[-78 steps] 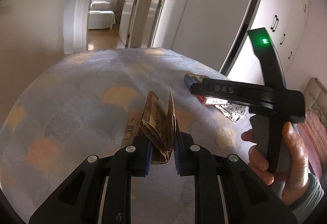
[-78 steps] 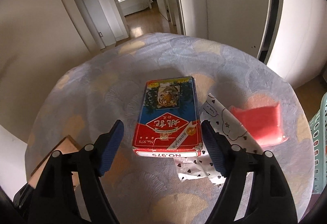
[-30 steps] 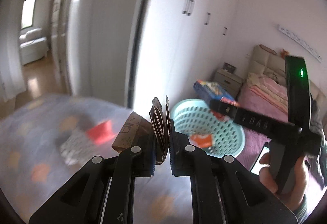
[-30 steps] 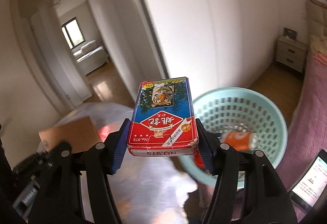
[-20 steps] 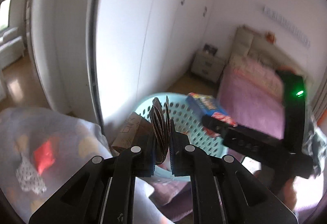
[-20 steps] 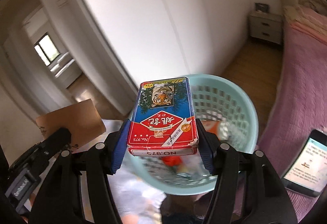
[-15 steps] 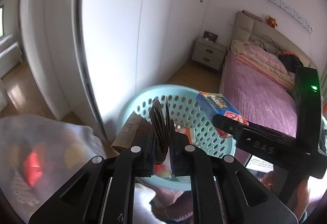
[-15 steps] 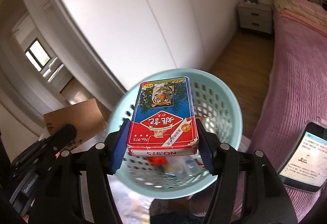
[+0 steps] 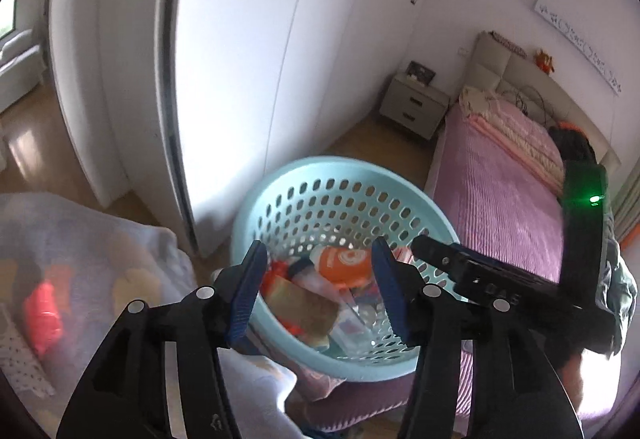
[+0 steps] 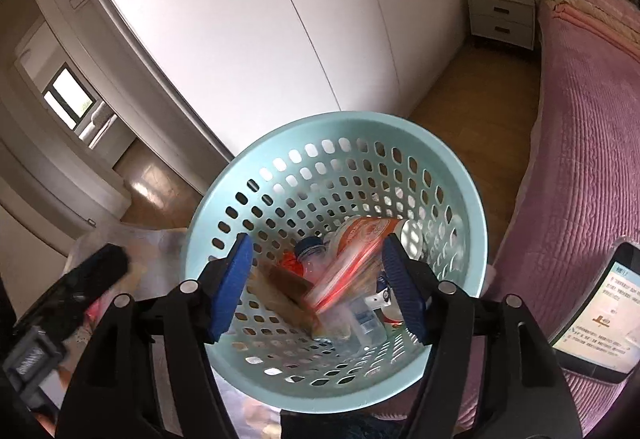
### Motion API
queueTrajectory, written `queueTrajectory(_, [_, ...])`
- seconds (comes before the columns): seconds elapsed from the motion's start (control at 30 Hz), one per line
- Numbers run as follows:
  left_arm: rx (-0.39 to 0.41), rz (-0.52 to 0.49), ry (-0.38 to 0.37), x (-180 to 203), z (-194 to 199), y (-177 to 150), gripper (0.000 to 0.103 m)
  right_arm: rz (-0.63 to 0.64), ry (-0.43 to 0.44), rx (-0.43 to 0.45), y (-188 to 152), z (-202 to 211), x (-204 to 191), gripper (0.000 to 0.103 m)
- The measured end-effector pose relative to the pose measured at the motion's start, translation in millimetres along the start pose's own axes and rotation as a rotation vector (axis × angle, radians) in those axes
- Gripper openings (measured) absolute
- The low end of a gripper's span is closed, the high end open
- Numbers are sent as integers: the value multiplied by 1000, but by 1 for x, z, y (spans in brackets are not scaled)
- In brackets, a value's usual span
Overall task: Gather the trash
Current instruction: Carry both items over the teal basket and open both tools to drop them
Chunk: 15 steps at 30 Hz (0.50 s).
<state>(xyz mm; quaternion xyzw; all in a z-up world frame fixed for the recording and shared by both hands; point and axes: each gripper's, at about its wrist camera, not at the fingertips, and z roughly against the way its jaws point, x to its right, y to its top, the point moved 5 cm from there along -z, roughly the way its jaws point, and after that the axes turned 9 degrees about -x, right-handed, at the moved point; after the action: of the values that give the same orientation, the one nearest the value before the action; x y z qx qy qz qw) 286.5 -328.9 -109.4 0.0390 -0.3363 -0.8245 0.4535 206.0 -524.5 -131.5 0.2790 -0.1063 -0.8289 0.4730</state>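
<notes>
A bedroom is seen from two cameras held above a round, pale blue basket (image 10: 280, 199) with a perforated wall. To its right a bed (image 9: 504, 199) under a pink cover is cut off by the edge of the view, and a long white wardrobe (image 9: 248, 51) fills the background. At the lower left a patterned cloth (image 9: 84, 239) is blurred, with a red packet (image 9: 42, 313) on it that is hard to make out. Inside the basket, trash is piled: a brown cardboard piece (image 9: 306, 309), an orange bottle (image 9: 344, 265), clear plastic bottles (image 10: 356, 313) and a red-and-white box (image 10: 344, 273) smeared by motion, so its print cannot be read. The left gripper (image 9: 320, 293) is held over the basket with its blue pads spread wide and nothing between them. The right gripper (image 10: 316, 289) is likewise spread apart and empty above the basket; in the left camera its black body partly hides the basket's rim. At the lower right a phone (image 10: 600, 315) with a lit screen is cropped by the frame.
</notes>
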Motion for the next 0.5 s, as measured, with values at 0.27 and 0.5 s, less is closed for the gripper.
queueTrajectory(0.27, [58,52,20,-24,44,-17,58,60,10,25,-10,16,-27,63])
queueTrajectory(0.5, [119,124,95,-55,86,-35,58,169,45,48,-20,28,-77,63])
